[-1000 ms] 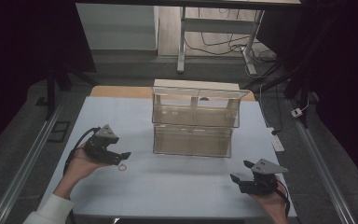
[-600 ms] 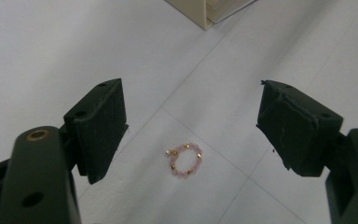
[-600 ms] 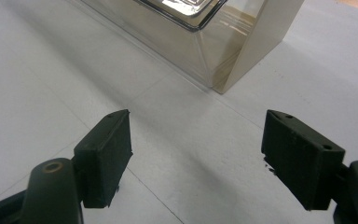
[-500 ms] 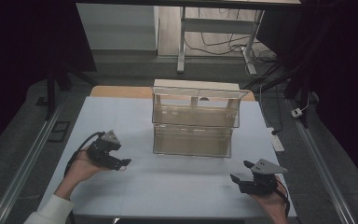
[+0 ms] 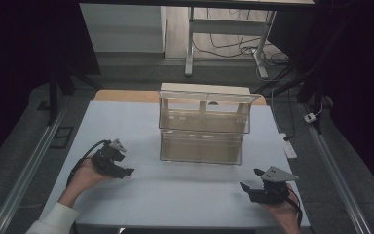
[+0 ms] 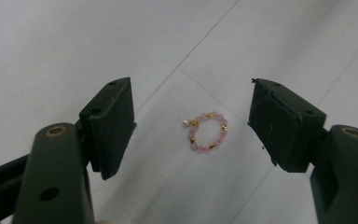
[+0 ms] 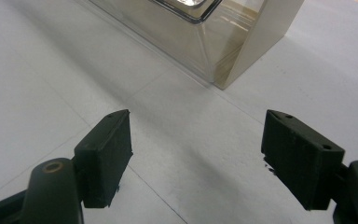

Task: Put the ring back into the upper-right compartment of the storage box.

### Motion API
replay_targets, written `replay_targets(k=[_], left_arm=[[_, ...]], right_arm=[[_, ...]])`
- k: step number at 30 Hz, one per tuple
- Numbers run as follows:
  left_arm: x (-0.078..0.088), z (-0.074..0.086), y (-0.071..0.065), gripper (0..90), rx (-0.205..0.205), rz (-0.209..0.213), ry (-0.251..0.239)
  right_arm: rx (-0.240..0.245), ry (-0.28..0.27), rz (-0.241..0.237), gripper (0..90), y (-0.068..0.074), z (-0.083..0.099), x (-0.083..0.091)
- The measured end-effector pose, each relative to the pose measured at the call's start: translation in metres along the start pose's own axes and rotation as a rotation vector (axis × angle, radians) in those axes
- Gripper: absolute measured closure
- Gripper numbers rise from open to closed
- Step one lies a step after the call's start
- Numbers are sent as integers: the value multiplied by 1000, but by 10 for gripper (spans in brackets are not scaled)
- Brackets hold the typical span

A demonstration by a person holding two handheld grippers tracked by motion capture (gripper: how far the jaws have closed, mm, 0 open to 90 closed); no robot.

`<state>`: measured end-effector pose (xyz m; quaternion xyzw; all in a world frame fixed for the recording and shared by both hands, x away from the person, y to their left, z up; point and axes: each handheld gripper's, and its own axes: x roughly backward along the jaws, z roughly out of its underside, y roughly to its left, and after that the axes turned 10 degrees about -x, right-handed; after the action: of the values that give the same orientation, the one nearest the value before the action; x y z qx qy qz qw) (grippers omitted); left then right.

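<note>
You are holding your left claw (image 6: 193, 121) wide open and empty over the small bead ring (image 6: 207, 132) lying flat on the counter (image 5: 185, 195). Closing too high, you risk the jaws skidding off it; your right claw (image 7: 196, 154) is idling open.

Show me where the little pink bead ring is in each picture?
High view: too small to make out; it would lie under the left gripper.
Left gripper view: pink bead ring lies centre, between open jaws.
Right gripper view: not in it.
Shared landmark: white table with thin seam lines.
</note>
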<state>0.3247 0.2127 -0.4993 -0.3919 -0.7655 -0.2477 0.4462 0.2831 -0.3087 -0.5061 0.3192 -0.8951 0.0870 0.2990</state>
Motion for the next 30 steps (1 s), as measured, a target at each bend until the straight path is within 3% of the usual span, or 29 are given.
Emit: replay_targets(k=[11, 30], left_arm=[[-8, 5, 5, 431, 11, 22, 25], [-17, 7, 6, 587, -16, 54, 61]], right_arm=[[1, 10, 1, 243, 0, 1, -1], [1, 13, 1, 243, 0, 1, -2]])
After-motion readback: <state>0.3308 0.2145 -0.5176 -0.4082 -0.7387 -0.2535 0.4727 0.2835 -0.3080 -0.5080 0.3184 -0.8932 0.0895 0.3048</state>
